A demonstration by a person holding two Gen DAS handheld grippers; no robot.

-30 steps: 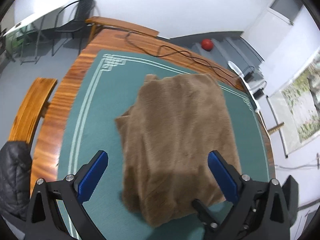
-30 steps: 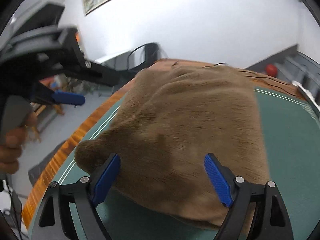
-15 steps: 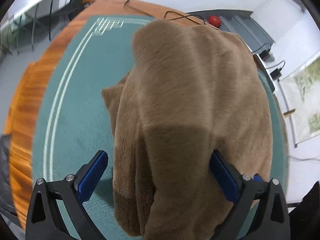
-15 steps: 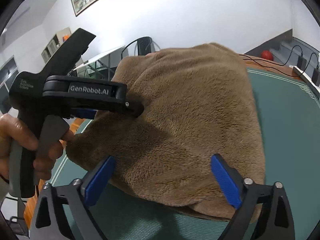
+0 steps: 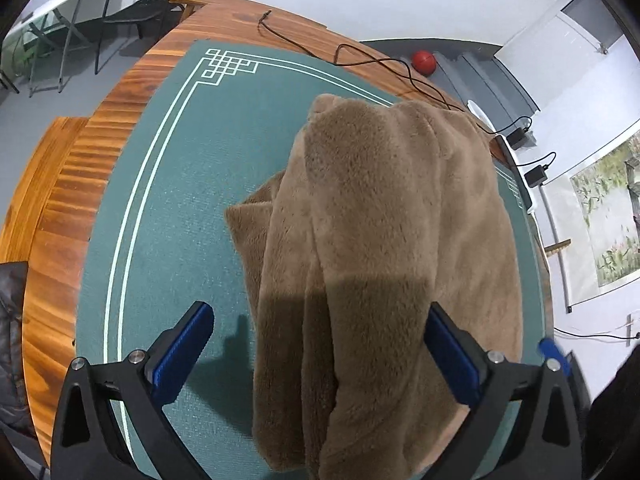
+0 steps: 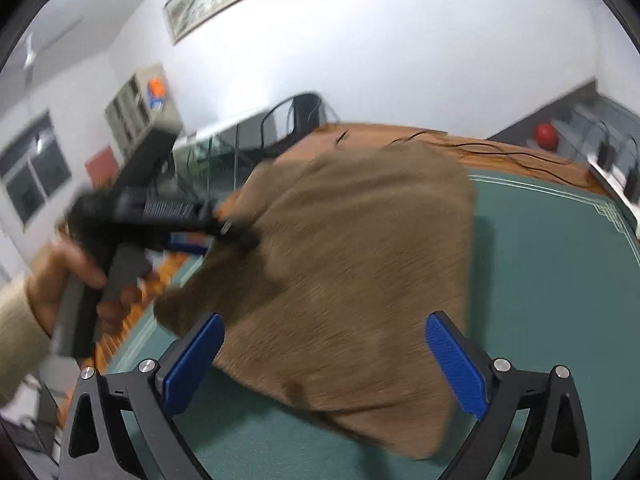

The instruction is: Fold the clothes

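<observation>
A folded brown fleece garment [image 5: 384, 264] lies on the green mat [image 5: 180, 184]; it also shows in the right wrist view [image 6: 352, 280]. My left gripper [image 5: 320, 356] is open, its blue pads wide apart, with the garment's near end between and under them. My right gripper [image 6: 324, 360] is open over the garment's near edge. The left gripper's body [image 6: 132, 216] shows in the right wrist view, held by a hand at the garment's left side. The right wrist view is blurred by motion.
The mat covers a wooden table [image 5: 60, 216]. A black cable [image 5: 372, 60] runs along the far table edge. A red ball [image 5: 424, 62] lies on the floor beyond. Chairs [image 5: 132, 4] stand at the far left. A dark jacket [image 5: 10, 320] hangs at the left.
My left gripper has pulled back and risen, so more of the mat and table shows. My right gripper has swung away, blurring its view. Both stay open.
</observation>
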